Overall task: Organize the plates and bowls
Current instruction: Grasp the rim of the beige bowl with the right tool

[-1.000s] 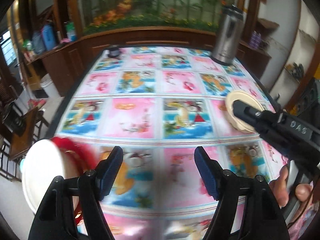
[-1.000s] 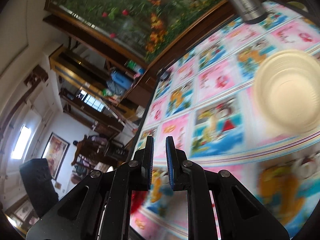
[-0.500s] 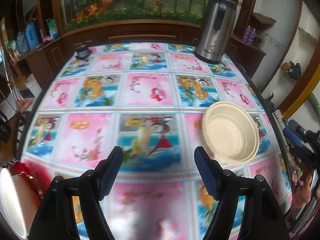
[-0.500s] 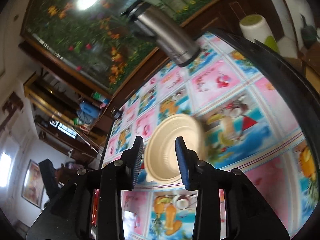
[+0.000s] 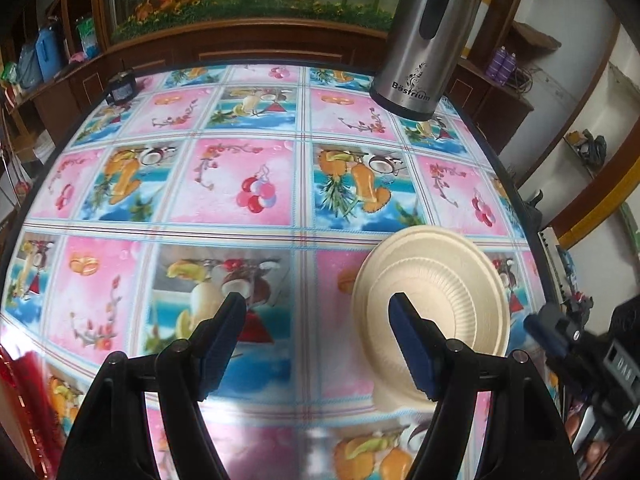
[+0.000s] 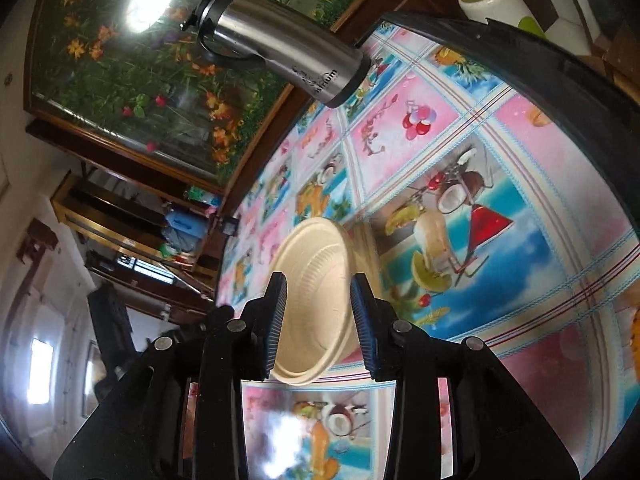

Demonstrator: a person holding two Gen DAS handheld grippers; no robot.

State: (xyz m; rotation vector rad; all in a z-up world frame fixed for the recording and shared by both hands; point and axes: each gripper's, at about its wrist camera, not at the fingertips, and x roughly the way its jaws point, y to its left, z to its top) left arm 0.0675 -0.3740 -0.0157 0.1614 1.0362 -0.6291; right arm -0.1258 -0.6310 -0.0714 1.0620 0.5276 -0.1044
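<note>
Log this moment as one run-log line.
left gripper: open, empty | right gripper: jaws just opened, bowl seen between them, not gripped | bowl: on table | flask: untouched

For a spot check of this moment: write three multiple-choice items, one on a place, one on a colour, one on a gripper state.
1. Where does the steel flask stand?
A. far side of the table
B. inside the bowl
C. on the floor

2. What colour is the bowl?
A. red
B. cream
C. blue

3. How is the left gripper?
A. shut on the bowl
B. shut on the flask
C. open, holding nothing

Answers: 1 A, it stands near the table's far edge; 2 B, its ribbed inside is cream; 3 C, only tablecloth shows between its pads.
</note>
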